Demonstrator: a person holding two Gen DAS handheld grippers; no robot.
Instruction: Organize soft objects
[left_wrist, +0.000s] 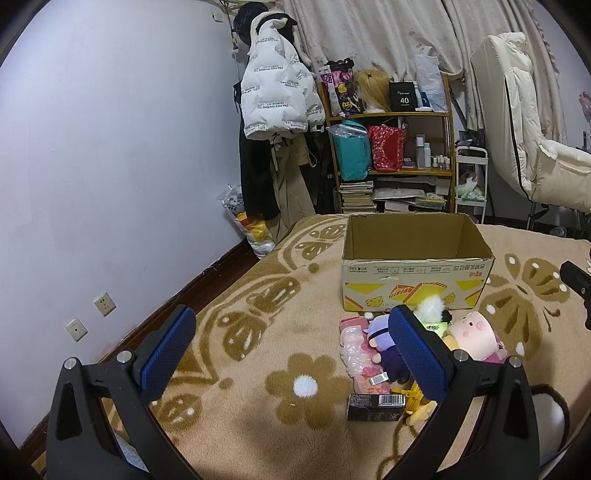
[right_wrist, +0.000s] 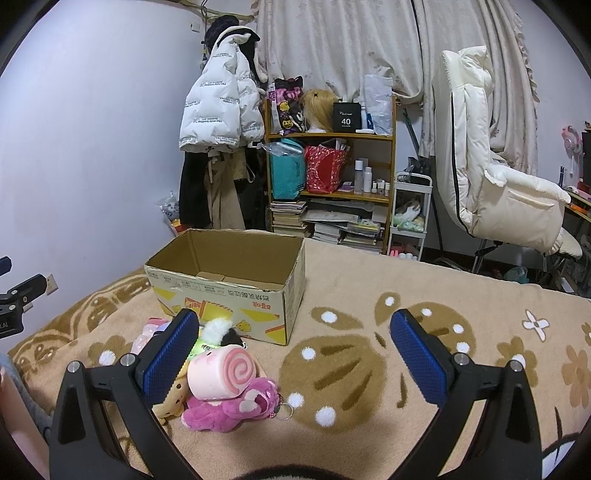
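Soft toys piled before an open cardboard box on a bed

Left wrist: left gripper (left_wrist: 291, 363) jaws wide, holding nothing, above the blanket (left_wrist: 258, 314); the toy pile (left_wrist: 424, 339) lies just in front of the cardboard box (left_wrist: 417, 284). Right wrist: right gripper (right_wrist: 295, 365) jaws wide, empty; pink roll plush (right_wrist: 221, 373) rests on a magenta bear (right_wrist: 236, 406)

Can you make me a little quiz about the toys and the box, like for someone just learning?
1. True or false: the cardboard box has plush toys in it.
2. Which toy has a swirl on its end: A) pink roll plush, B) magenta bear, C) purple-haired doll?
3. Fill in: the left gripper and right gripper are both ____.

Key: 1 false, none show inside; 2 A; 3 open.
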